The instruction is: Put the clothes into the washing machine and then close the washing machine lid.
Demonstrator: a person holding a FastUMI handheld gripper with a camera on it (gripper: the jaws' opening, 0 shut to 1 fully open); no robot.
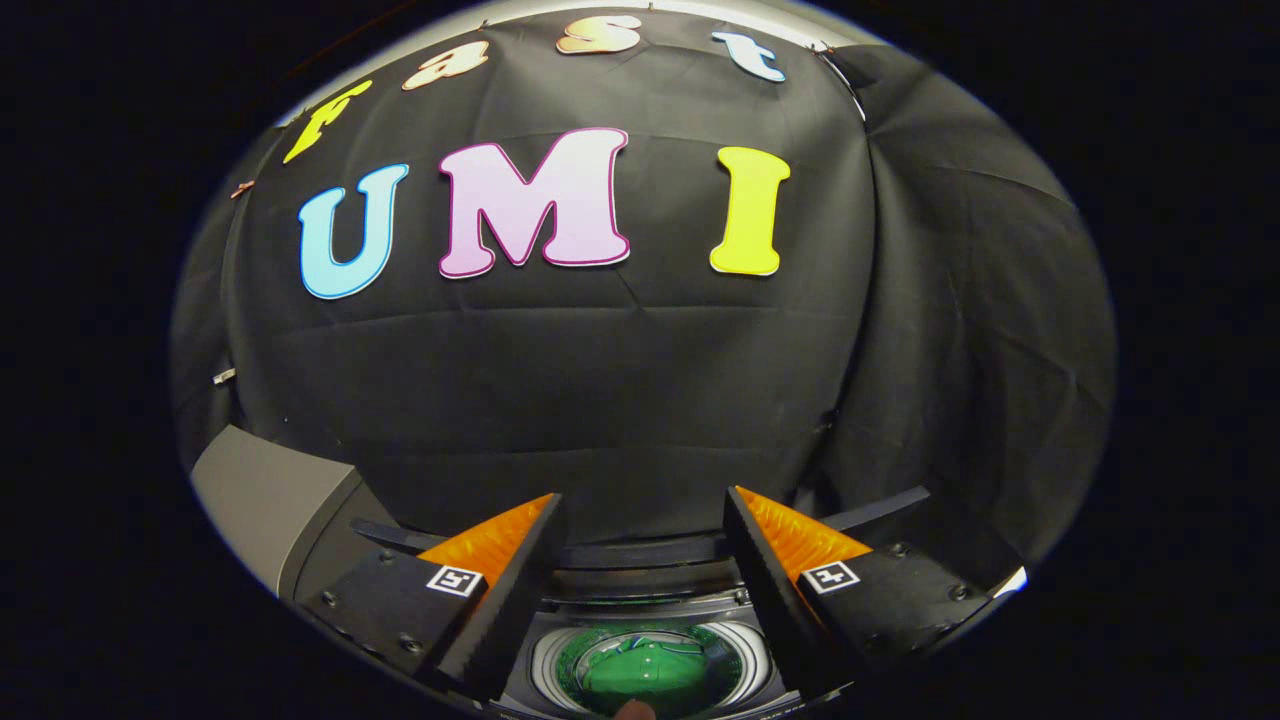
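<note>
My gripper (pixel 640 510) is open, its two fingers spread wide with nothing between them. Below and between the fingers I look down into the round drum of the washing machine (pixel 560 655). A green garment (pixel 650 668) lies inside the drum. The machine's dark top rim (pixel 640 580) curves just beyond the drum, between the fingers. The lid cannot be made out clearly.
A grey slanted panel (pixel 265 490) stands beside the machine, beyond the left finger. The black cloth wall (pixel 600 400) of the booth rises right behind the machine.
</note>
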